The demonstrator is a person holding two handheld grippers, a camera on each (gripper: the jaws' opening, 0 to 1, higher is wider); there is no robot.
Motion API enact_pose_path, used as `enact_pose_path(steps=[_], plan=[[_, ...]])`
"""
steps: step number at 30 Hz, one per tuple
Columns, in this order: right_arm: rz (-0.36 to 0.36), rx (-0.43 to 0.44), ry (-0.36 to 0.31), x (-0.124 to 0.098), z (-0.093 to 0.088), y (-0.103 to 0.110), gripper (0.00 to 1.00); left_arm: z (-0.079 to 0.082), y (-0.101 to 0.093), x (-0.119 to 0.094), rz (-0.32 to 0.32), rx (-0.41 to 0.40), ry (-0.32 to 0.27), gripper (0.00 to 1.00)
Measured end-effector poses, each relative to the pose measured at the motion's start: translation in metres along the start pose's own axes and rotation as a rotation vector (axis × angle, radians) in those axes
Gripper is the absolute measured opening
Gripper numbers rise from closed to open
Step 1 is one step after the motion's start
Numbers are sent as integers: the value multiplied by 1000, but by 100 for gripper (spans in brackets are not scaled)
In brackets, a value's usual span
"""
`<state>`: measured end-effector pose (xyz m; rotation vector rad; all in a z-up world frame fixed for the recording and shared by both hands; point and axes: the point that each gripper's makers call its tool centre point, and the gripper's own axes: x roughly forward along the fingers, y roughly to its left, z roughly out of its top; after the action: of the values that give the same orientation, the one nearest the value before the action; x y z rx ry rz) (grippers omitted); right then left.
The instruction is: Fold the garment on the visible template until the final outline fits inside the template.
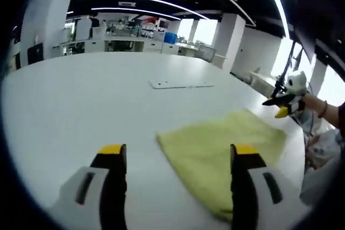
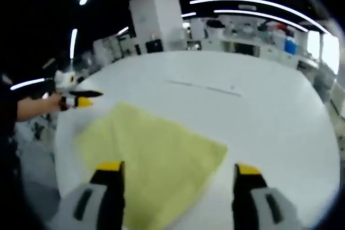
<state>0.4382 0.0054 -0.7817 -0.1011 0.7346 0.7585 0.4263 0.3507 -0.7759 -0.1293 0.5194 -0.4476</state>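
On the wide white counter (image 1: 81,100), a pale yellow-green cloth garment (image 1: 221,152) lies flat, already folded to a rough rectangle, near the edge closest to the person. In the left gripper view it sits ahead and to the right, partly behind that view's right jaw; in the right gripper view the same garment (image 2: 148,157) spreads between and to the left of the jaws. Its long axis seems to run roughly along the near edge of the counter, from one hand toward the other, with one corner pointing toward the middle of the counter.

The left hand-held gripper (image 1: 178,160) hovers released, jaws standing wide apart with nothing between them but counter and cloth below. The right hand-held gripper (image 2: 180,179) is likewise released and empty, poised over the garment's corner. Each also shows in the other's view, off the cloth's far ends (image 1: 283,103) (image 2: 81,99), so the two likely flank the cloth to take opposite ends for a fold.

A thin flat white rectangular template sheet (image 1: 180,84) lies well apart from the garment, farther out on the counter; the cloth is not on it.
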Motion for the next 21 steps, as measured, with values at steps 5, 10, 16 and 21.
enact_pose_path(steps=[5,10,16,21], plan=[[15,-1,5,-14,-11,13,83,-16,-20,-19,-48,17,32,84],[32,-4,22,-26,-26,30,82,-21,-42,-37,-72,38,-1,87],[54,2,53,-29,-46,39,82,-38,-58,-49,-84,78,27,83],[58,13,56,-37,-59,48,80,-44,-71,-56,-101,78,25,73]])
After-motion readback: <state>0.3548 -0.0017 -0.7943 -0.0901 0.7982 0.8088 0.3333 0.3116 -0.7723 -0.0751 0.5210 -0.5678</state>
